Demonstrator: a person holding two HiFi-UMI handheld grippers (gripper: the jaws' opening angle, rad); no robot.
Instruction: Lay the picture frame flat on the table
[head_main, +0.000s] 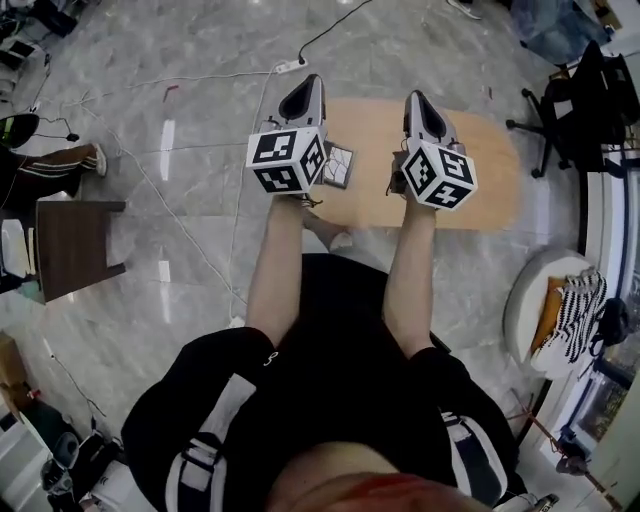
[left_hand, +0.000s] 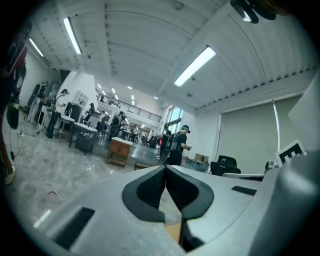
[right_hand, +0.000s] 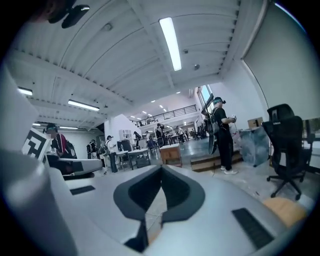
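In the head view the grey left gripper (head_main: 308, 82) and the grey right gripper (head_main: 418, 97) hang side by side above the light oval wooden table (head_main: 480, 170). One small white-edged picture frame (head_main: 338, 166) rests on the table between them, partly behind the left gripper's marker cube, and it looks flat.

In the left gripper view the jaws meet tip to tip on nothing, aimed out across the room.

The right gripper view shows the same. Both seem lifted clear because the frame needs no hold.

Small white numeral 3 (head_main: 270, 358) on black shorts (head_main: 340, 390), nothing else legible
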